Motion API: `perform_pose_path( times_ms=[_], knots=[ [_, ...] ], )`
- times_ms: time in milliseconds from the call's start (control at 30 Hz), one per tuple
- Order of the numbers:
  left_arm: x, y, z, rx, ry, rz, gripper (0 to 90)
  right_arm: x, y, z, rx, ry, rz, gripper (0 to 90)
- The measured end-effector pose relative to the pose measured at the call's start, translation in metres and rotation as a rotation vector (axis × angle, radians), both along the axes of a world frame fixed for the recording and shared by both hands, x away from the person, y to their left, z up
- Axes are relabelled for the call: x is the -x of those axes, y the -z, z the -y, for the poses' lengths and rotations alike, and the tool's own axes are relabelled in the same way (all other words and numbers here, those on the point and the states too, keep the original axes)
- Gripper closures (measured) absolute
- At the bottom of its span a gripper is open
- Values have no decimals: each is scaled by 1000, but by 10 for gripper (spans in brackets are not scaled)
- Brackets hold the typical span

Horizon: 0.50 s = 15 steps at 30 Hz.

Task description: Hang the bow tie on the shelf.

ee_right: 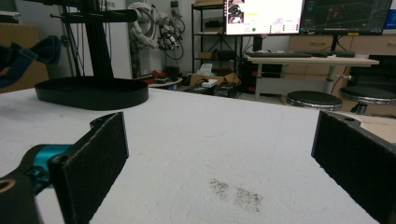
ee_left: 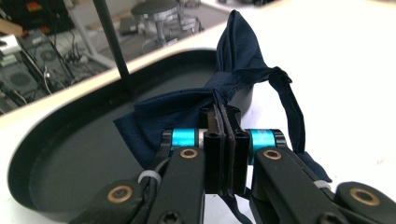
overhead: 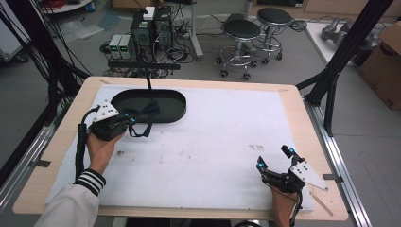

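My left gripper (ee_left: 223, 140), jaws clamped tight on the knot of a navy bow tie (ee_left: 233, 88), holds the soft, light cloth, its strap drooping, over the near rim of the black oval tray (overhead: 177, 113), while my right gripper (overhead: 274, 163) rests wide open and empty.

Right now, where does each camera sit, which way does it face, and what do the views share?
High view: above the person's side, looking forward and down on the table; both forearms and grippers enter from below.
Left gripper view: rides the left gripper, its jaws shut on a navy bow tie at the black tray.
Right gripper view: rides the right gripper, low over the mat, jaws wide apart.
Shared: all three show the tray.
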<state>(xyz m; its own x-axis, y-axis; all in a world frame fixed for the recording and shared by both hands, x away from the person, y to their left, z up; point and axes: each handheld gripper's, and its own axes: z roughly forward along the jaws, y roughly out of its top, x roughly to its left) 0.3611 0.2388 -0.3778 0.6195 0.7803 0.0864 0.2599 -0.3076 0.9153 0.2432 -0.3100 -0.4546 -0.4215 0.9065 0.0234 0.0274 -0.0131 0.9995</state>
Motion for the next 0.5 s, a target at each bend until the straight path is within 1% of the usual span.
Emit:
perform_pose_path(
  times_ms=[100,133,333,400,500],
  knots=[
    [1,-7,-3,40,0,22,877,0,0,0,0,1,0,28],
    [1,-9,-4,38,-1,24,877,0,0,0,0,1,0,28],
    [0,-22,-10,76,-32,69,878,0,0,0,-1,1,0,28],
    [-1,-24,-10,74,-33,72,877,0,0,0,2,3,3,28],
    [-5,-29,-11,80,-38,92,878,-1,0,0,7,2,4,28]
  ],
)
